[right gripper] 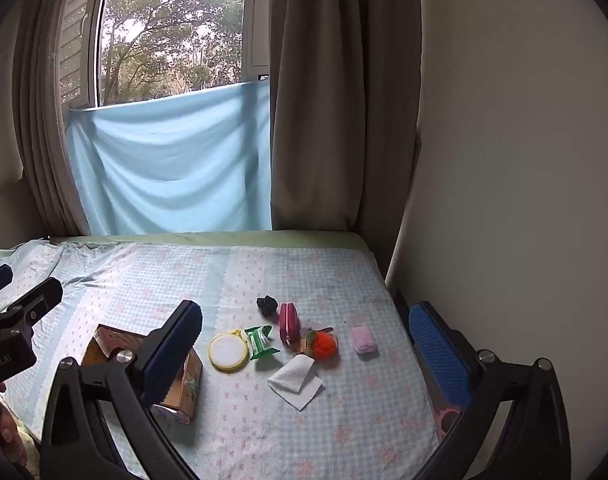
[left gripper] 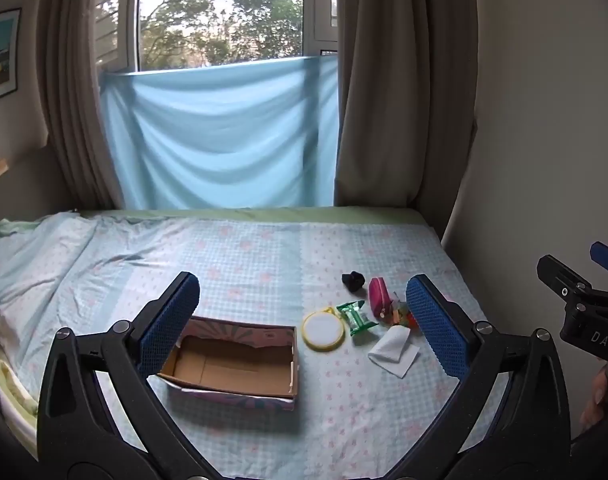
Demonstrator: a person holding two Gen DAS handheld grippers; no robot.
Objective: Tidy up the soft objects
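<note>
**Soft things laid out on a bed, both grippers spread above them**

We hold our left gripper (left gripper: 302, 316) released, its blue pads wide apart and gripping nothing, over a bed (left gripper: 244, 248) with a pale checked sheet. Below it sits an open cardboard box (left gripper: 232, 364), long axis running from 9 to 3 o'clock, its mouth facing up. At 3 o'clock from the box lies a round yellow-rimmed hoop (left gripper: 323, 331), touching a green packet (left gripper: 356, 316) that slants from 11 to 5 o'clock. A pink pouch (left gripper: 377, 295) runs from 11 to 5 o'clock just beside it, with a small black lump (left gripper: 352, 281) at its 10 o'clock. A folded white cloth (left gripper: 393, 350) points its narrow end toward 1 o'clock.

Our right gripper (right gripper: 304, 340) is likewise released and bare. From its camera we see an orange puff (right gripper: 324, 345) just at 12 o'clock of the cloth and a pink sponge (right gripper: 363, 340) apart at 3 o'clock. Its left finger (right gripper: 172, 354) stands in front of the box, hiding much of it. Beige curtains (right gripper: 335, 120) and a blue sheet (right gripper: 172, 164) hang at the window behind.
</note>
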